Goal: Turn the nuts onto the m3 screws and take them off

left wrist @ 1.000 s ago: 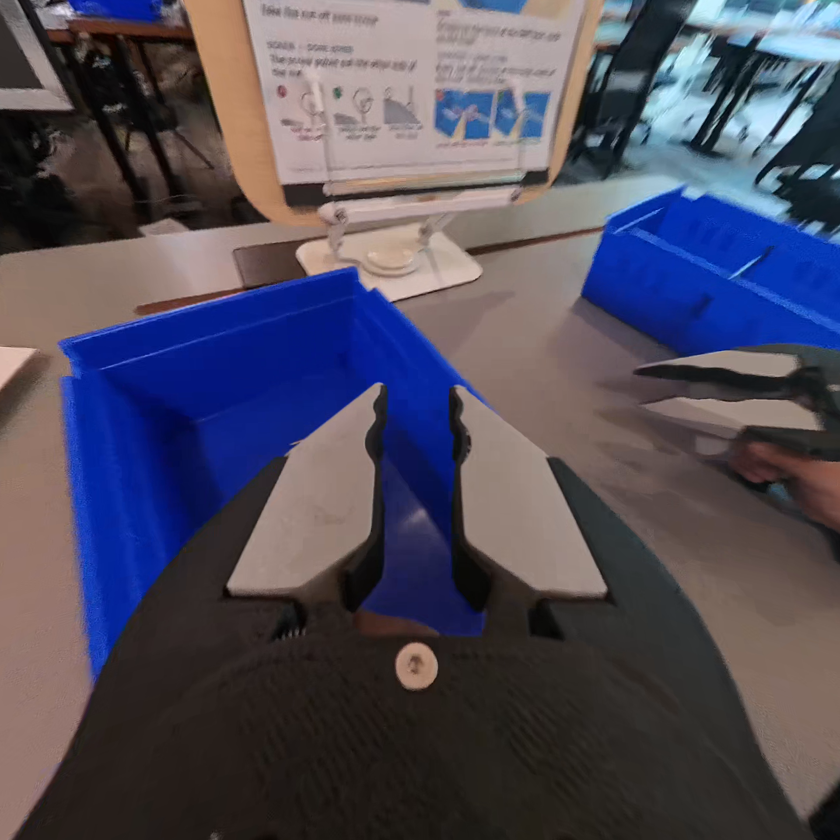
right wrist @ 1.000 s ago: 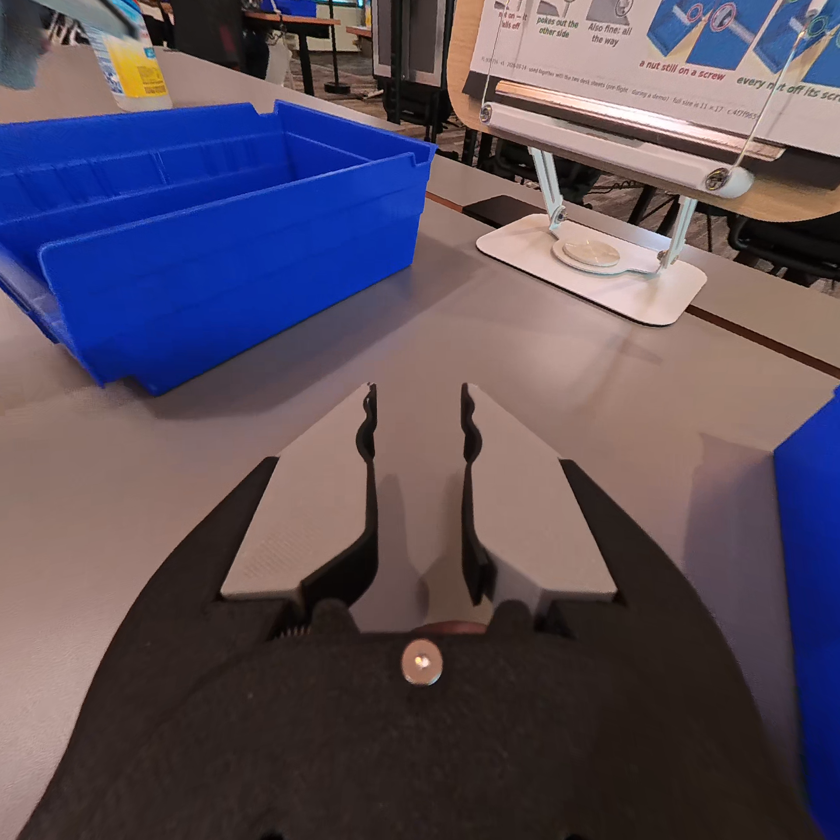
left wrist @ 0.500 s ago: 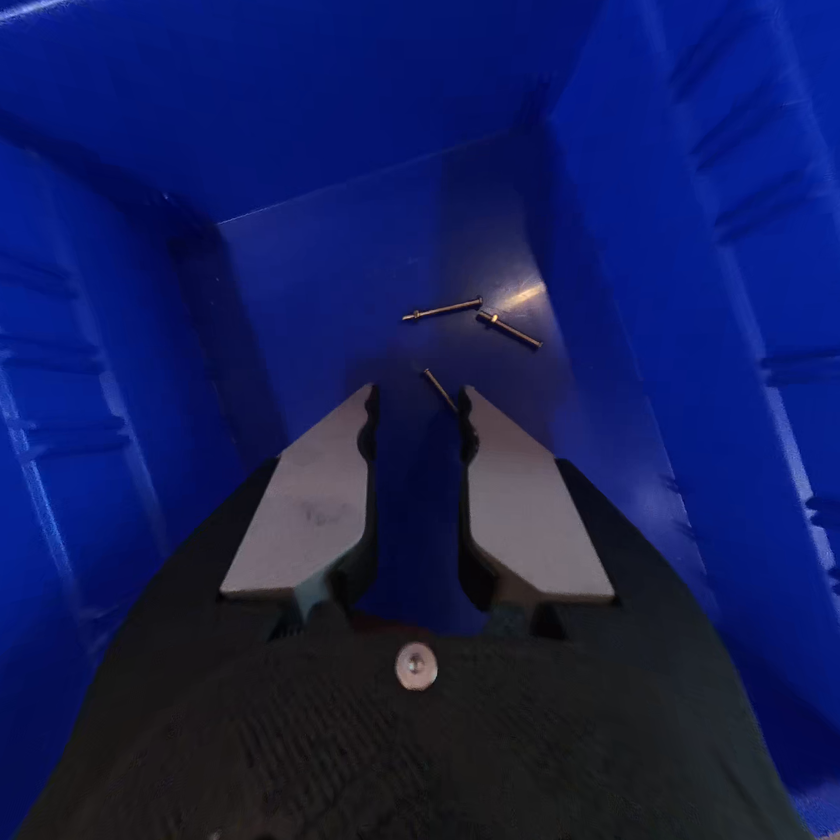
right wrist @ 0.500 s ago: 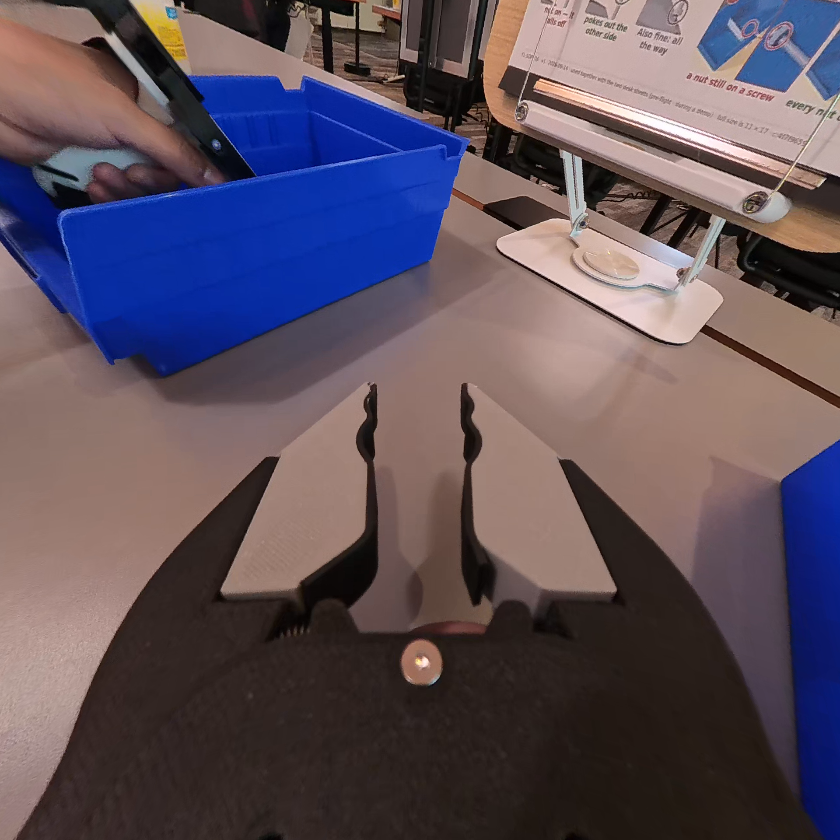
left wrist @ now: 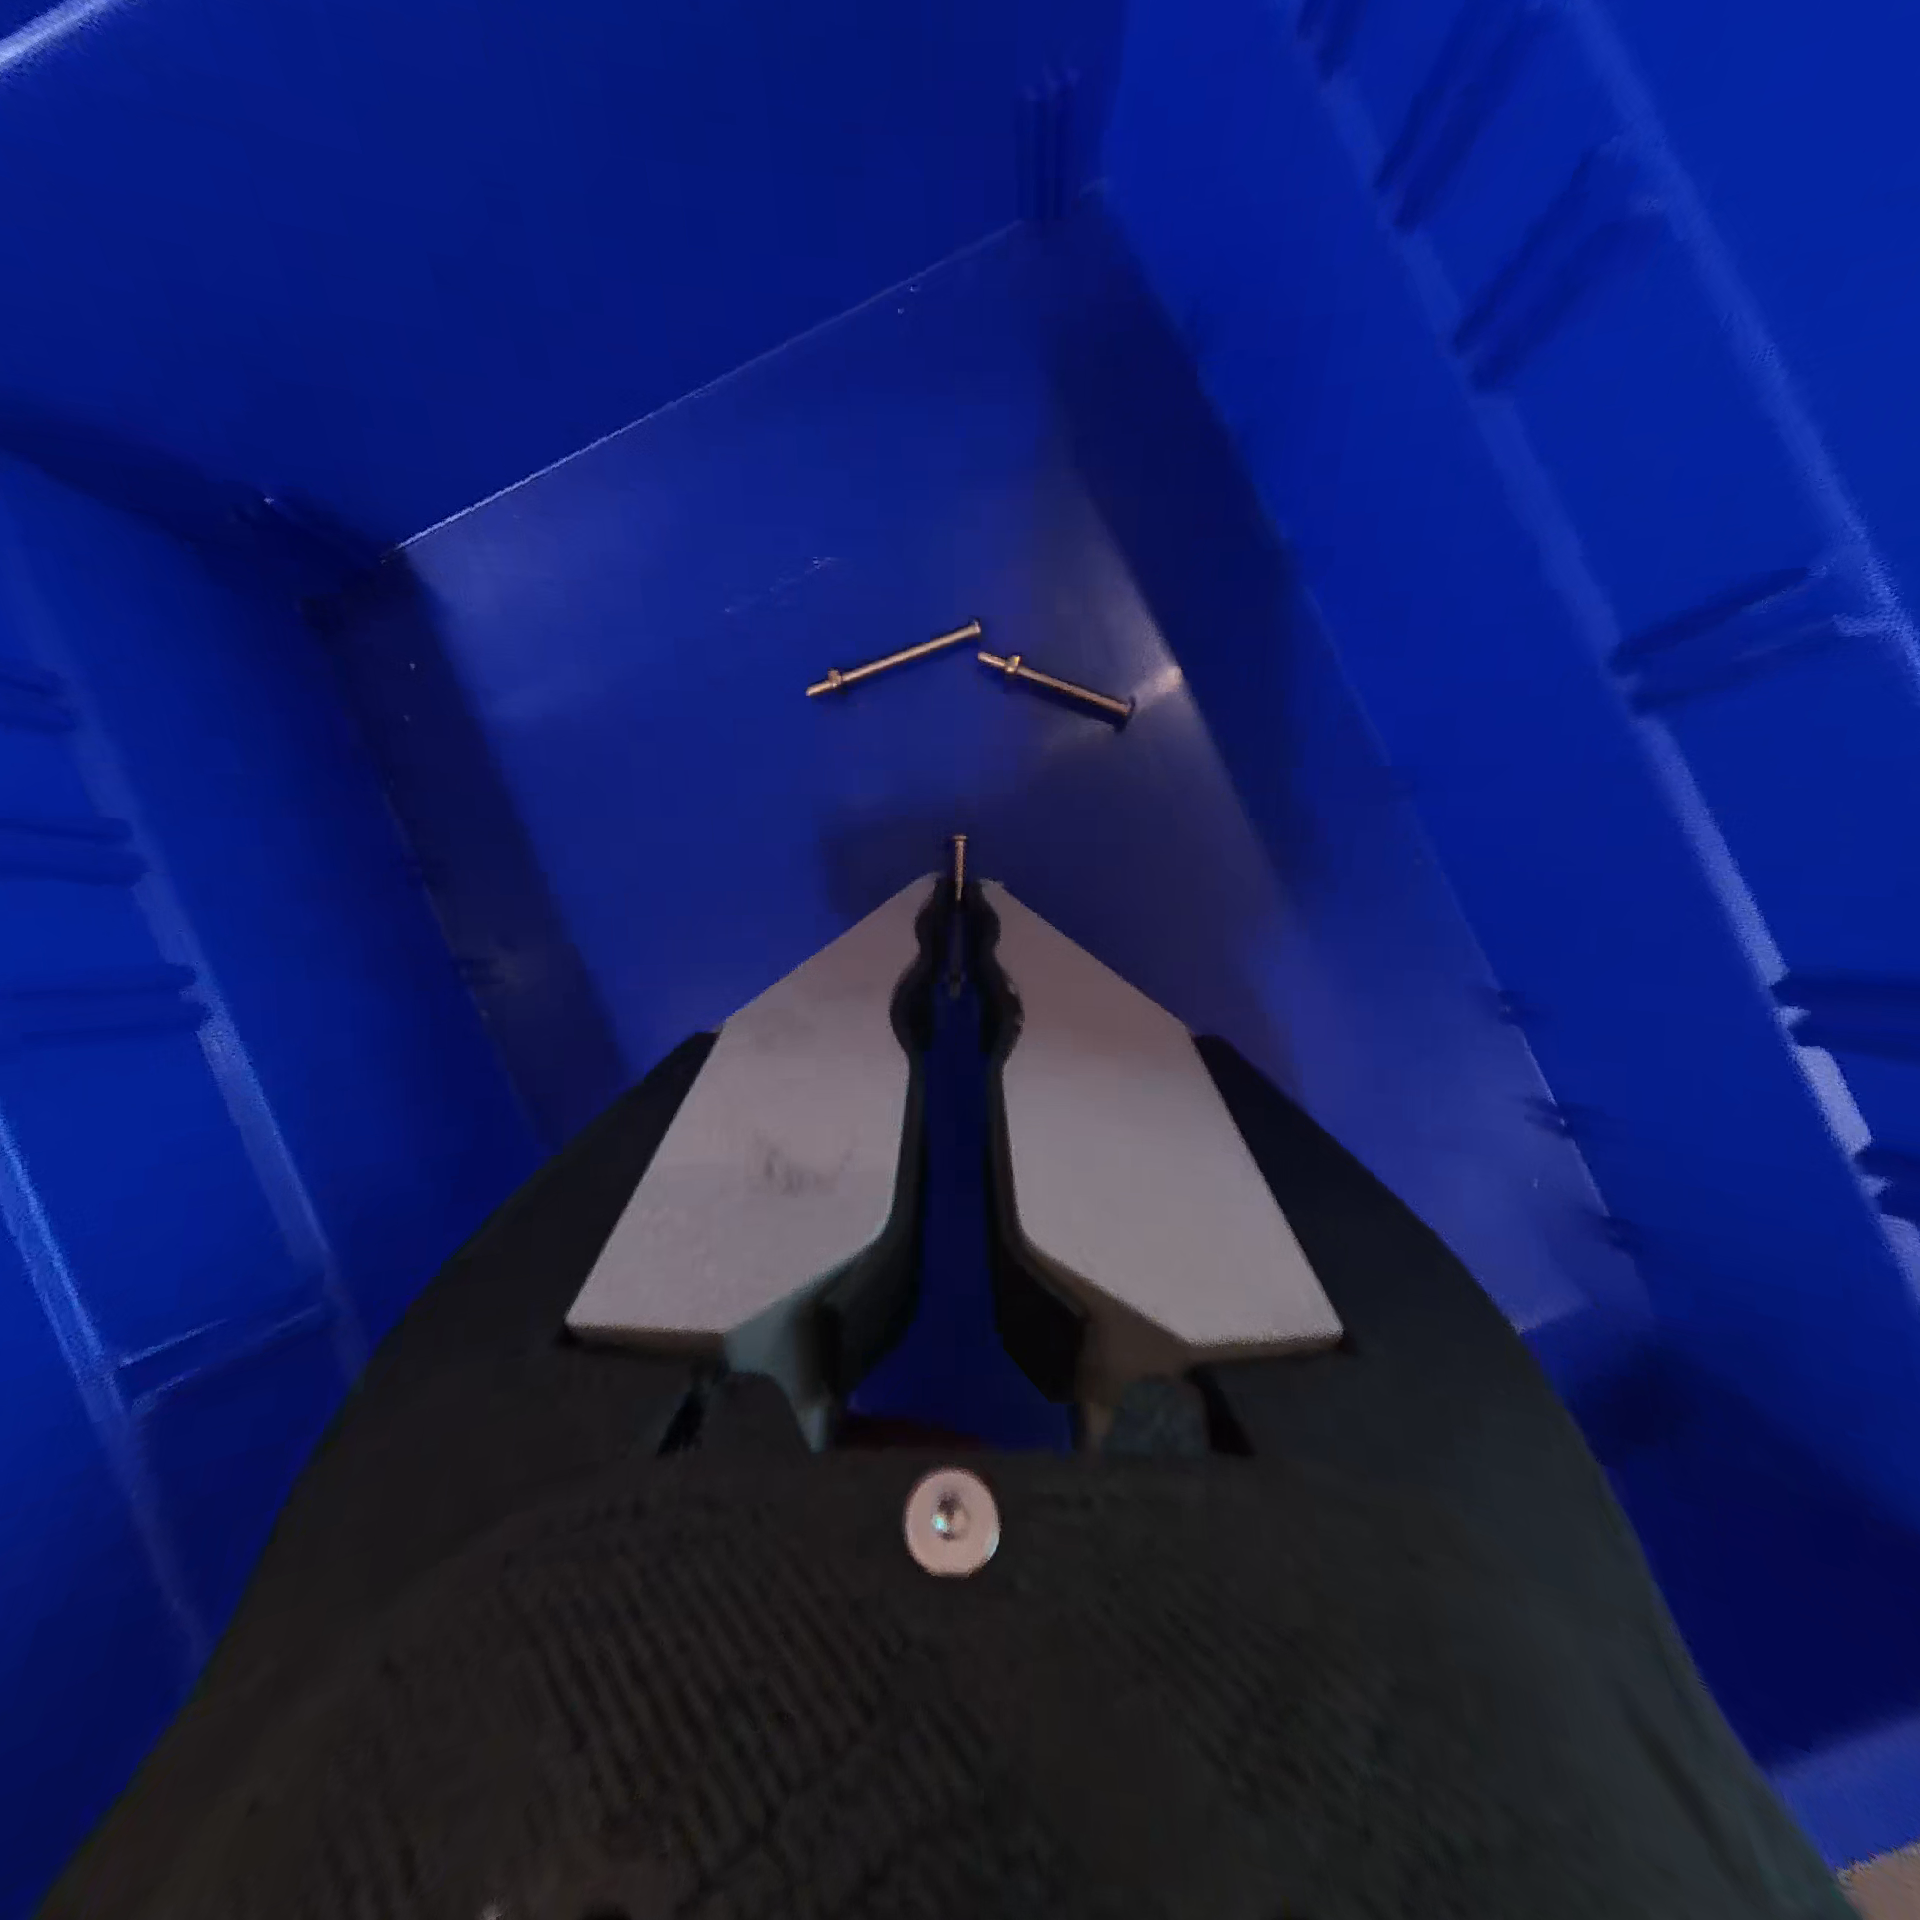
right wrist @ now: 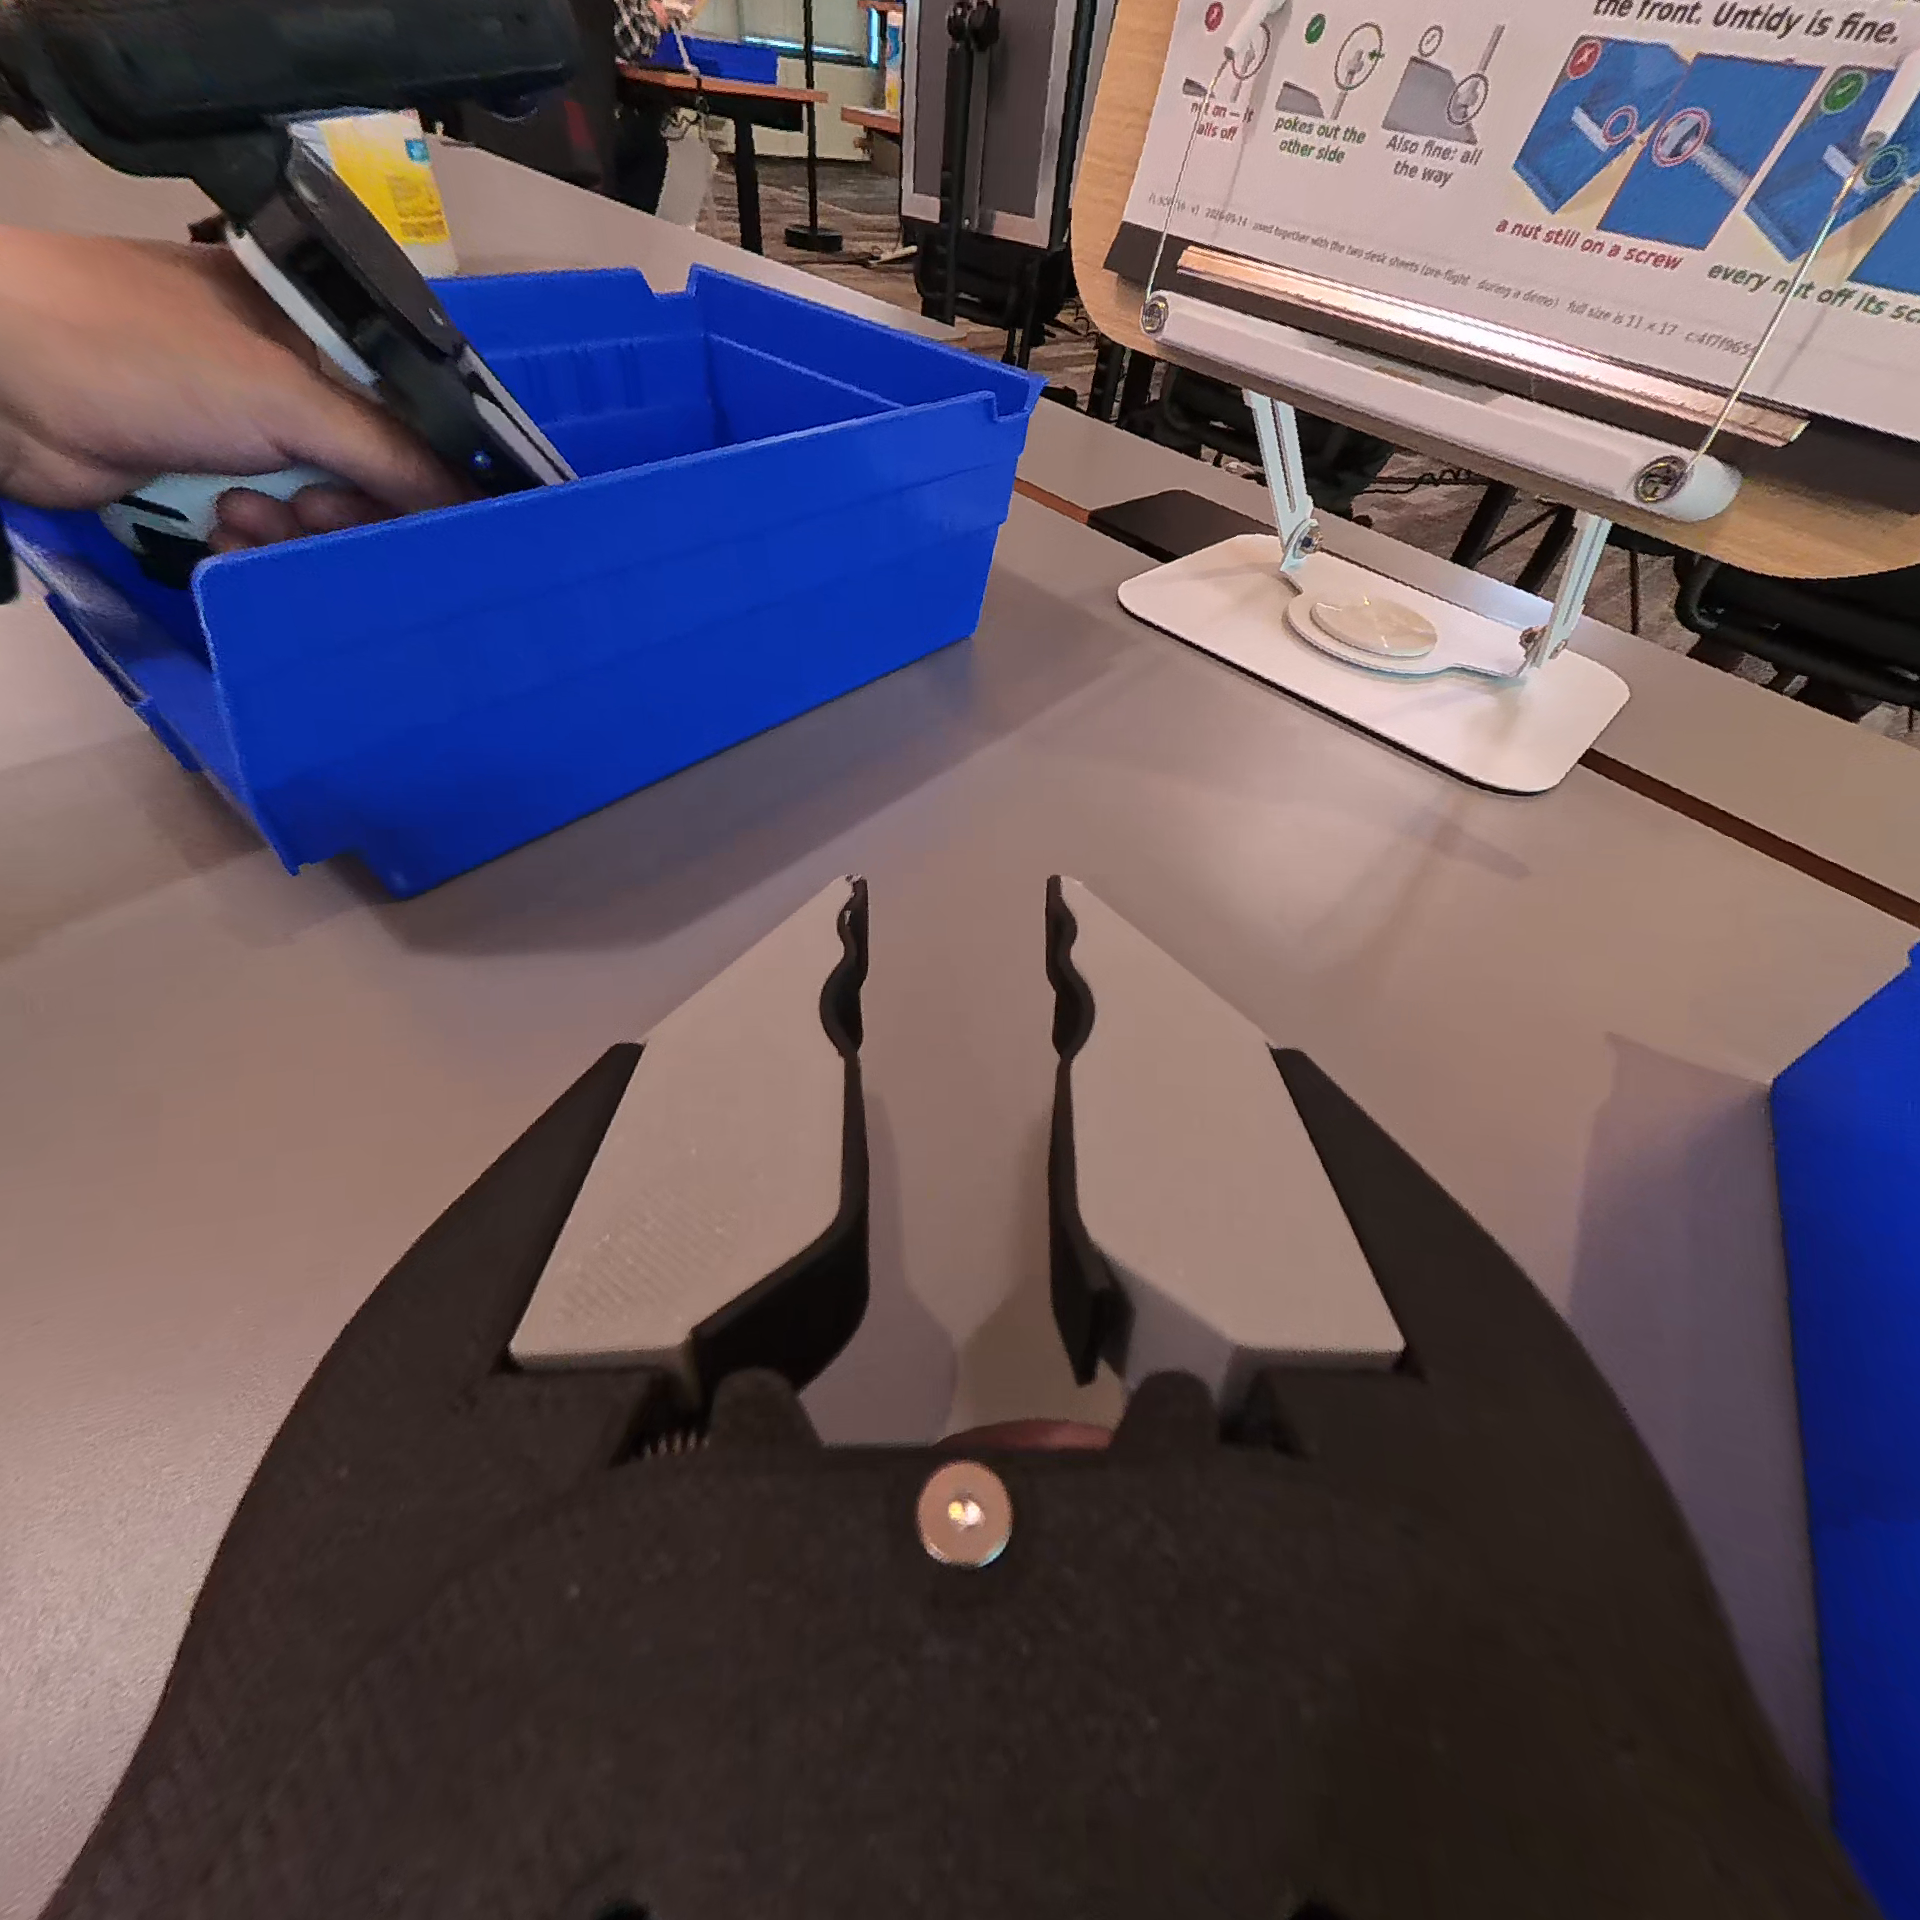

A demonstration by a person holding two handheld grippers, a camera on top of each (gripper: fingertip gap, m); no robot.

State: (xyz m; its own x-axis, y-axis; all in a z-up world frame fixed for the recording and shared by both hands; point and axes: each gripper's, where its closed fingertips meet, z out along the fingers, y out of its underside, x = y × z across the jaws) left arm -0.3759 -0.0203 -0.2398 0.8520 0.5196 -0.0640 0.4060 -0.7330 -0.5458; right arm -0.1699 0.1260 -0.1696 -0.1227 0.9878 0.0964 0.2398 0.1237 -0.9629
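In the left wrist view my left gripper (left wrist: pixel 958 885) is down inside a blue bin (left wrist: pixel 1455 520) and is shut on a thin brass screw (left wrist: pixel 958 860), whose head pokes out past the fingertips. Two more brass screws, one on the left (left wrist: pixel 896 661) and one on the right (left wrist: pixel 1055 684), each with a nut near one end, lie on the bin floor just beyond. In the right wrist view my right gripper (right wrist: pixel 954 894) is open and empty above the grey table (right wrist: pixel 1195 852). The same bin (right wrist: pixel 623 613) stands at the left there, with the left gripper's body (right wrist: pixel 395 332) reaching into it.
A white stand (right wrist: pixel 1382 665) holding an instruction sheet (right wrist: pixel 1538 135) stands at the back right of the table. A second blue bin's edge (right wrist: pixel 1849 1351) is at the right. A person's hand (right wrist: pixel 156 395) holds the left gripper. Spacing between my two grippers at the tips: around 25 cm.
My left gripper dropped into the blue bin, then closed on the nearest screw. My right gripper stayed open over the table and shifted slightly.
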